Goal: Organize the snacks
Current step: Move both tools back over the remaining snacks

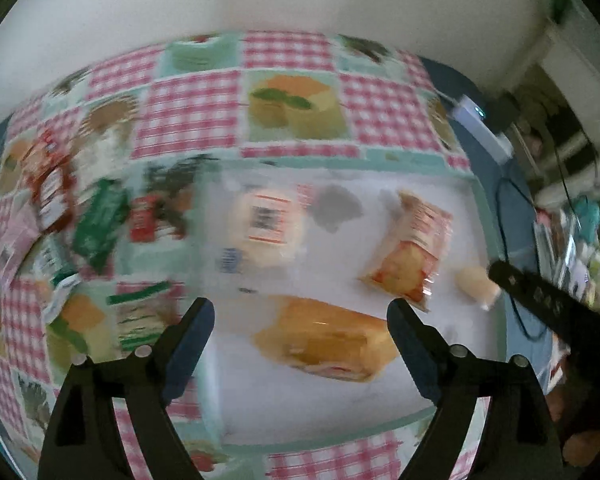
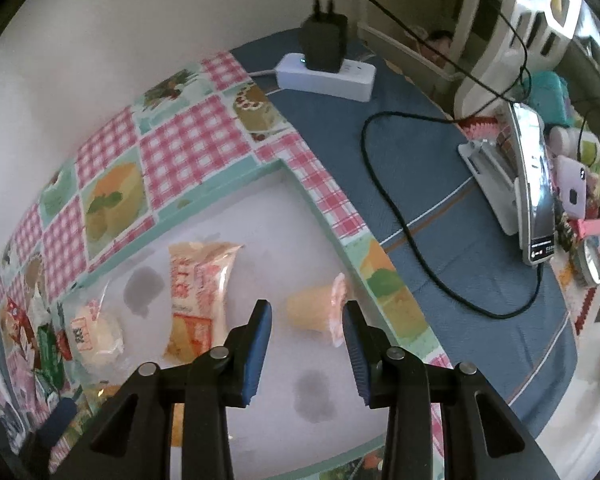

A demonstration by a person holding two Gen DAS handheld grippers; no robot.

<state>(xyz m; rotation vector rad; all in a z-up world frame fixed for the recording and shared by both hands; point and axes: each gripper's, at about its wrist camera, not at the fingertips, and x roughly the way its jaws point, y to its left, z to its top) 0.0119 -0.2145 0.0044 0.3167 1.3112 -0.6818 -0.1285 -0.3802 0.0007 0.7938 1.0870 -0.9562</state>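
A white tray (image 1: 300,400) with a teal rim lies on the checked tablecloth (image 1: 192,112). In it are a long yellow bread pack (image 1: 324,340), an orange cake pack (image 1: 408,256), a round bun with a barcode label (image 1: 266,224) and a pale jelly cup (image 1: 476,284). My left gripper (image 1: 300,308) hangs open over the bread pack, with neither pad touching it. My right gripper (image 2: 307,304) is shut on the jelly cup (image 2: 312,312), low over the tray (image 2: 260,216) near its right wall. The cake pack (image 2: 198,300) and bun (image 2: 96,332) lie to its left.
Several loose snack packets (image 1: 96,224) are piled on the cloth left of the tray. To the right, a blue cloth (image 2: 460,240) carries a power strip with a charger (image 2: 324,76), a looping black cable (image 2: 384,200) and a phone on a stand (image 2: 536,188). A wall is close behind.
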